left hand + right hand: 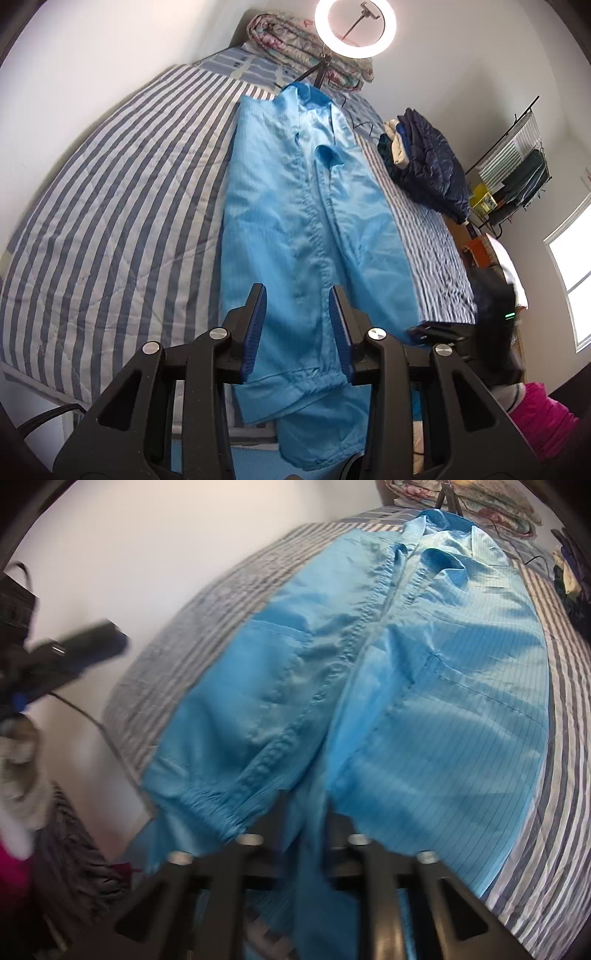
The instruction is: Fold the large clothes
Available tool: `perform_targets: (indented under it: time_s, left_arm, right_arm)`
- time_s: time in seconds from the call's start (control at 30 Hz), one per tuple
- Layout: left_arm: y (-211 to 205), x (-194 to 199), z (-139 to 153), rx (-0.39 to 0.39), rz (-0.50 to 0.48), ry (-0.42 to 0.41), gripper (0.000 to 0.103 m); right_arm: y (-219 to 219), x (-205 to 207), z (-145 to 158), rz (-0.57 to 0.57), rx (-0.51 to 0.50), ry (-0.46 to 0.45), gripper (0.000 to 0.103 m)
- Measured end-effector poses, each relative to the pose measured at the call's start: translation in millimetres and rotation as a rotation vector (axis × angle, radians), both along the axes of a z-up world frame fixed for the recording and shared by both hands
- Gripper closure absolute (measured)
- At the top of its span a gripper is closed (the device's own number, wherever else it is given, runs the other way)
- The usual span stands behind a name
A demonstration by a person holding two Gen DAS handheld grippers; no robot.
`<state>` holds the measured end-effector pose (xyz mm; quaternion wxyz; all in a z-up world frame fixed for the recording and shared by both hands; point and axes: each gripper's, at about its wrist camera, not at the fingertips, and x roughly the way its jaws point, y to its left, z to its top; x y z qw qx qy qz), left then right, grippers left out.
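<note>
A large light-blue garment [295, 206] lies lengthwise on the striped bed [122, 206], collar at the far end and elastic hem near the front edge. My left gripper [297, 291] hovers over the hem end, its blue pads [255, 332] apart and pressing on nothing. The right gripper [436, 332] shows dark at the garment's near right corner. In the blurred right wrist view the garment [369, 664] fills the frame. The right gripper [308, 805] has its fingers apart, with a strip of blue fabric running loosely between them. The left gripper [92, 638] is a blur at the left.
A ring light on a stand [354, 27] and a rolled floral quilt [295, 37] are at the bed's far end. A pile of dark clothes [428, 166] sits on the right side. A rack [517, 177] and a window [572, 288] stand beyond. A pink sleeve [543, 417] is at the lower right.
</note>
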<state>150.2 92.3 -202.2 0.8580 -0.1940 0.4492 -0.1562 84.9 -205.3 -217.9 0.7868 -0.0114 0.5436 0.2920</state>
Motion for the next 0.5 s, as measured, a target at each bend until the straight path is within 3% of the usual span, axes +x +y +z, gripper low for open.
perform_targets:
  time_s: [0.03,0.13,0.23,0.3,0.4,0.5]
  left_arm:
    - [1.7,-1.6,-3.3,0.003,-0.004,0.009,0.068]
    - [3.7,-5.1,-6.3,0.007,-0.020,0.016,0.068]
    - [1.3,-7.4,-5.2,0.002,-0.037,0.011,0.068]
    - [-3.7,-7.8,-4.1,0.001,-0.052,0.009,0.068]
    - [-17.3,-5.6,-2.5,-0.001,-0.082,0.006,0.068]
    - [-31.9,-2.8,0.2,0.001,-0.109,-0.001,0.068]
  right_arm:
    - [-6.7,-6.0,8.1,0.006,0.034,-0.006,0.061]
    - [-32.3,-23.0,28.3,-0.013,0.097,-0.041,0.061]
    - [-74.4,-36.6,45.5,-0.101,0.204,-0.056,0.061]
    - [-98.4,-43.5,49.7,-0.171,0.223,-0.062,0.061]
    - [-116.5,-45.1,36.9,-0.248,0.142,-0.041,0.064]
    - [-117.7,-50.9,12.2,-0.266,0.153,0.043,0.070]
